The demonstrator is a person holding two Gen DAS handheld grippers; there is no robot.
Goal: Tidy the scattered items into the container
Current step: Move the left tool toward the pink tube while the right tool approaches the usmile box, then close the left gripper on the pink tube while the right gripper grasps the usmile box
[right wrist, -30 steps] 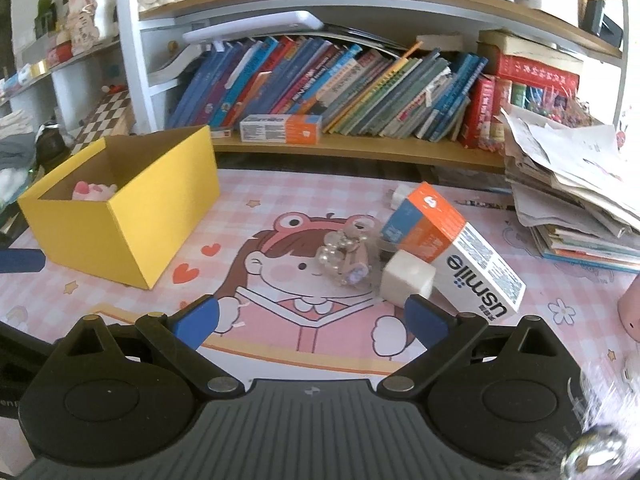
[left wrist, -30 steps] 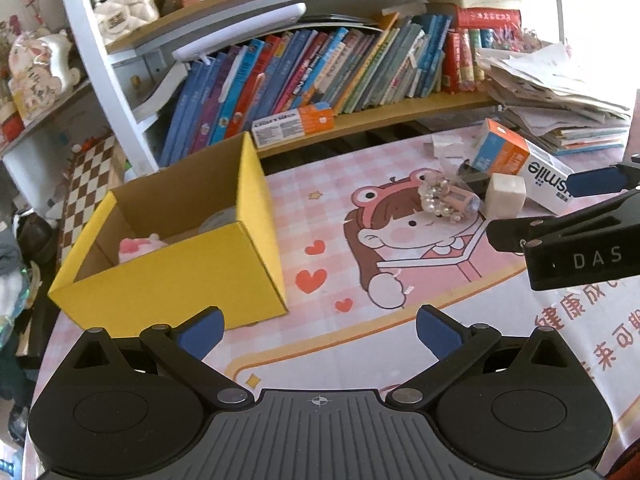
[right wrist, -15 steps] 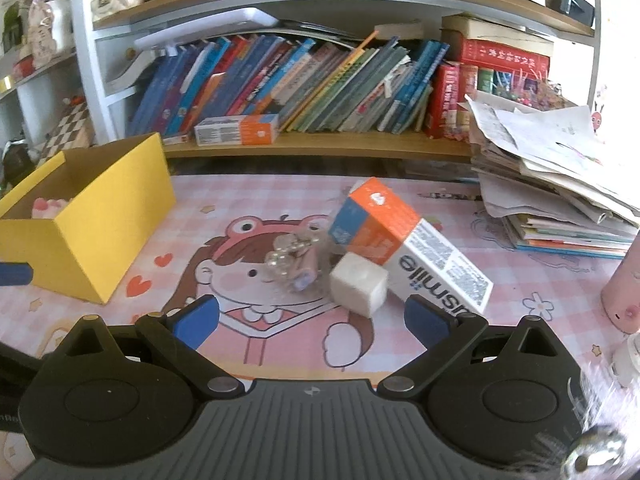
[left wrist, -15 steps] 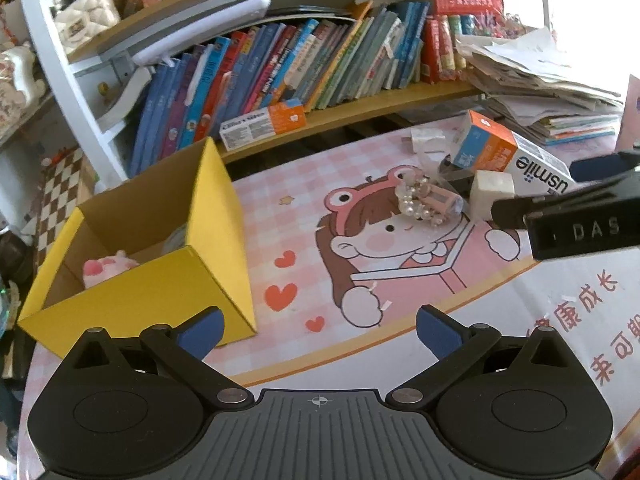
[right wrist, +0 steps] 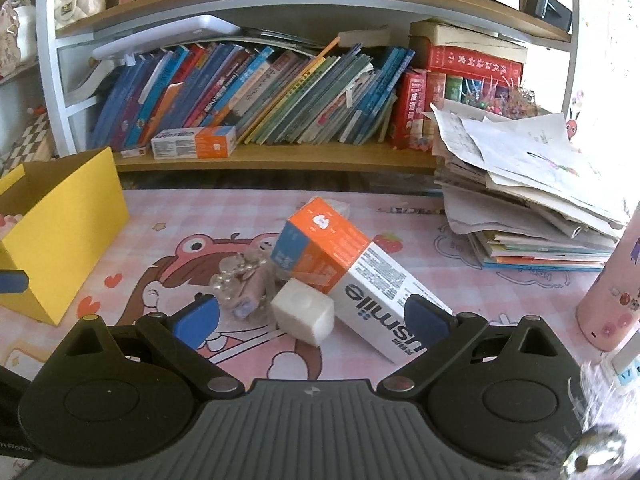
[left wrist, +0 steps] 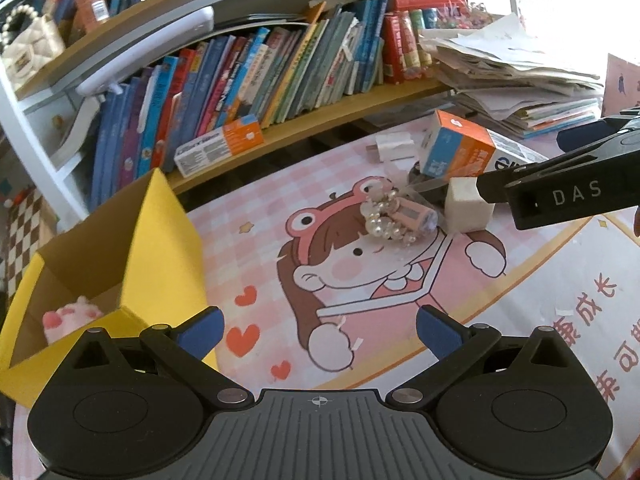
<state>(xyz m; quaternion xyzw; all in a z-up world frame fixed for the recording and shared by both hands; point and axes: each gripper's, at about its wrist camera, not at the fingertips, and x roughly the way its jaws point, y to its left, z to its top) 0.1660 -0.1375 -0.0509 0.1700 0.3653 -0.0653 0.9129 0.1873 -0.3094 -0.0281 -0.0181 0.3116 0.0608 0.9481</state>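
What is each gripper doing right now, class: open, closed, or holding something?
Left gripper: open, holding nothing.
Right gripper: open, holding nothing; the white cube sits between its fingers.

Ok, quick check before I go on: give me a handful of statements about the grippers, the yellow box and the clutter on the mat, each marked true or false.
1. The right gripper is open and holds nothing. True.
2. The yellow box is empty. False: a pink plush toy lies inside.
3. The white cube sits beside the usmile box. True.
4. The left gripper is shut on the pearl bracelet. False: it is open and the bracelet lies on the mat.
5. The usmile box stands on the shelf. False: it lies on the pink mat.
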